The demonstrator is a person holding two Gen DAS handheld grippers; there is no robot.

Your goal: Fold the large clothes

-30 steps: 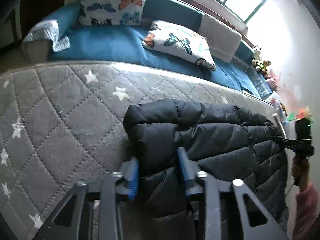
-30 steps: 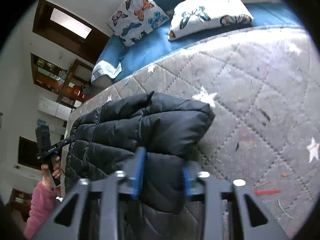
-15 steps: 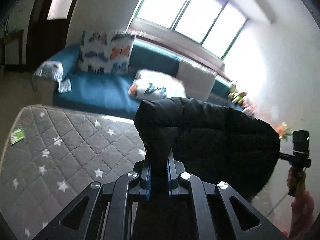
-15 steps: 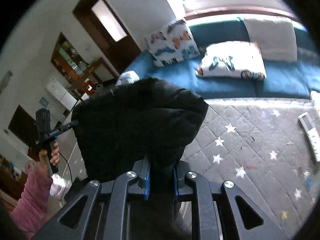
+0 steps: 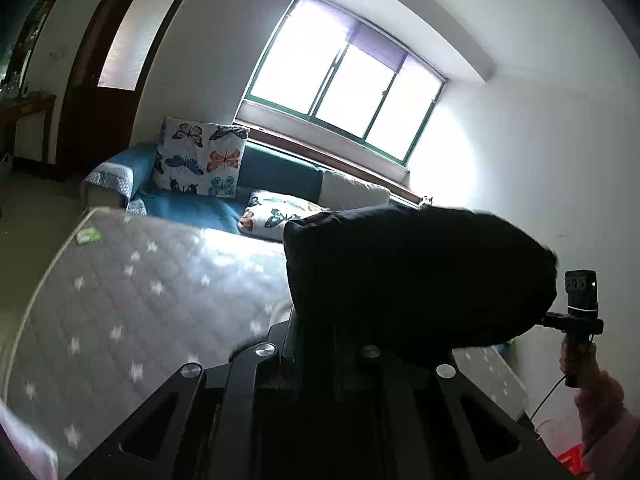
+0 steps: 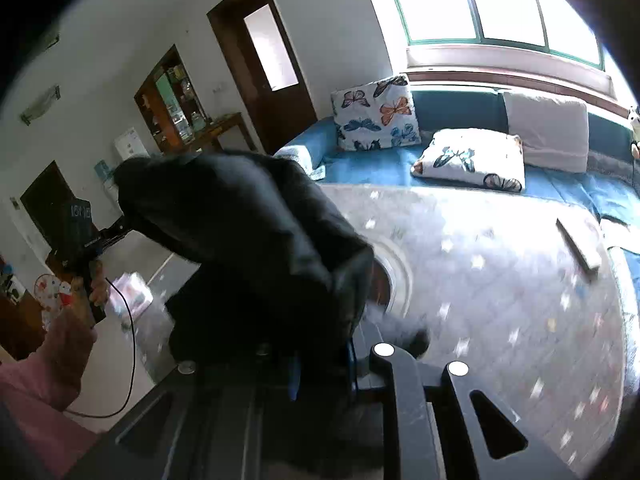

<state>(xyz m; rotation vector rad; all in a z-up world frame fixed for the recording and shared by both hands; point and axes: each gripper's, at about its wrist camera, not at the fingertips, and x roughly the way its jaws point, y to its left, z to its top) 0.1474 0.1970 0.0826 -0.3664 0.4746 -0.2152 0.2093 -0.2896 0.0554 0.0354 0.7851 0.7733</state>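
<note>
Here, the black padded jacket (image 5: 416, 276) hangs in the air above the star-quilted mattress (image 5: 132, 304), left tongs (image 5: 316, 344) and right tongs (image 6: 320, 364) each pinching an edge fold; soft, bulky and probably light, likely slippery-shelled, best gripped at seams.

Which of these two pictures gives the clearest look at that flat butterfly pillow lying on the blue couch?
The right wrist view: the butterfly pillow lies whole and unobstructed on the blue couch. In the left wrist view, the same pillow is smaller, and the lifted black jacket cuts off its right end.
</note>
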